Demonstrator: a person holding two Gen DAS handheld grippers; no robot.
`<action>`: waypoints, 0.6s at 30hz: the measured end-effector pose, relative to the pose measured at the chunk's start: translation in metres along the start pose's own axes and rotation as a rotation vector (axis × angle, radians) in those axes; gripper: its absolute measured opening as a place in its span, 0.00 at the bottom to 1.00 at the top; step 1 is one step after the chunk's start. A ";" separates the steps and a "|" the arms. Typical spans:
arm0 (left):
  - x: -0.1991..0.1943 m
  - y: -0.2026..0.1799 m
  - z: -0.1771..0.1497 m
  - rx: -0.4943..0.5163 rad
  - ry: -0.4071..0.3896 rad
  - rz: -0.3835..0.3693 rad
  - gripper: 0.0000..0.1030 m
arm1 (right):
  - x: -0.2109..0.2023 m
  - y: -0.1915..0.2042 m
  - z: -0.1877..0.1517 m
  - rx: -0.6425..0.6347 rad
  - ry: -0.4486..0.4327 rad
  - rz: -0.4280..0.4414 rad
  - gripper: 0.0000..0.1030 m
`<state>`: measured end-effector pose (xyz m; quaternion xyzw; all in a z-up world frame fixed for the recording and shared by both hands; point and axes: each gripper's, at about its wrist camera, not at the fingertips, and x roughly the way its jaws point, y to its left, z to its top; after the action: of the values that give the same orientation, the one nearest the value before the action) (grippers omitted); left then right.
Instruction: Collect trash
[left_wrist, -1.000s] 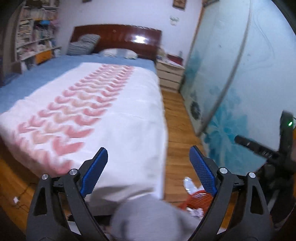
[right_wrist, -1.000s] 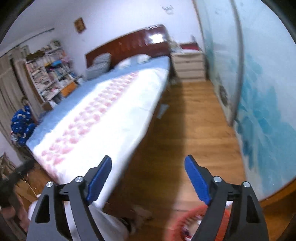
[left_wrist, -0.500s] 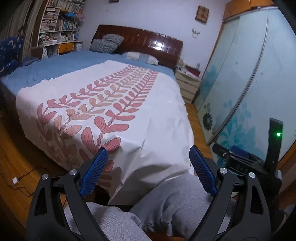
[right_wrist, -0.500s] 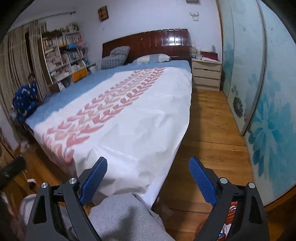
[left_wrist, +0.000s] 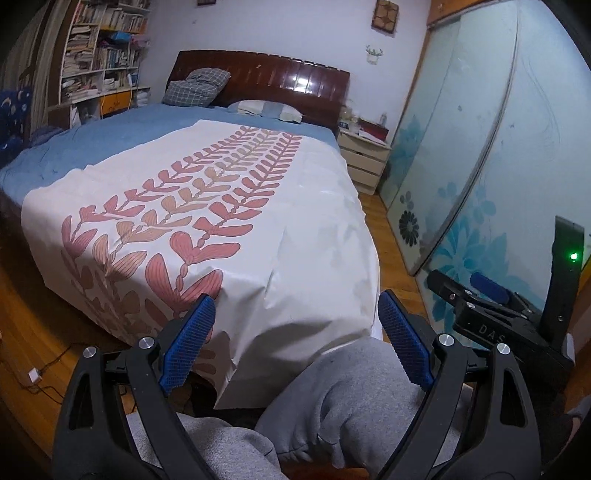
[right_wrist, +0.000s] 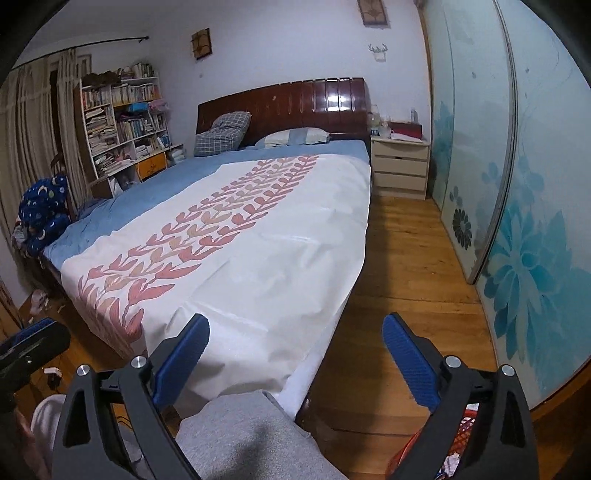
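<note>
Left gripper (left_wrist: 293, 341): black two-finger gripper with blue ribbed pads, held low over the person's grey trouser knees (left_wrist: 343, 402) and aimed level toward the far headboard; jaws spread wide, nothing between them.
Right gripper (right_wrist: 295, 358): same black build with blue pads, also held low and aimed along the bed toward the far wall; jaws spread wide, holding nothing. In the left wrist view it shows at the right edge as a black body with a green light.
Trash basket: red plastic lattice basket (right_wrist: 471, 441) on the floor at the near right, mostly hidden behind the right gripper's right finger; only part of its rim and wall show.
Trash: pale crumpled scraps (right_wrist: 451, 463) lie inside the basket; their shape and long axis cannot be told. More pale litter (right_wrist: 38, 299) sits on the floor at the far left corner of the bed's foot, too small to tell which way it points.
Bed: wide bed with a white cover printed with pink leaf rows (left_wrist: 207, 206) over a blue sheet; its long axis runs near to far, ending at a glossy dark wooden headboard (left_wrist: 280, 79).
Surroundings: cream bedside drawers (right_wrist: 400, 171) to the right of the headboard, frosted sliding doors with blue flowers (right_wrist: 528, 236) along the right wall, crowded bookshelf (right_wrist: 118, 122) at the far left, bare wooden floor (right_wrist: 410, 266) between bed and doors.
</note>
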<state>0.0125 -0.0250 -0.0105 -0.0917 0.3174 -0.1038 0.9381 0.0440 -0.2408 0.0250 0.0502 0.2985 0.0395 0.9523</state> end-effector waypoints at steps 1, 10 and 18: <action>0.000 -0.001 0.000 0.004 0.002 -0.003 0.86 | -0.002 0.000 -0.001 -0.001 -0.008 -0.003 0.91; 0.005 -0.003 0.000 -0.001 0.021 -0.008 0.86 | -0.008 -0.005 -0.002 0.016 -0.007 -0.020 0.93; 0.008 -0.007 0.001 -0.002 0.026 -0.012 0.86 | -0.005 -0.013 0.000 0.044 0.016 -0.029 0.93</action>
<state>0.0180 -0.0331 -0.0125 -0.0933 0.3290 -0.1106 0.9332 0.0404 -0.2545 0.0257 0.0665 0.3076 0.0198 0.9490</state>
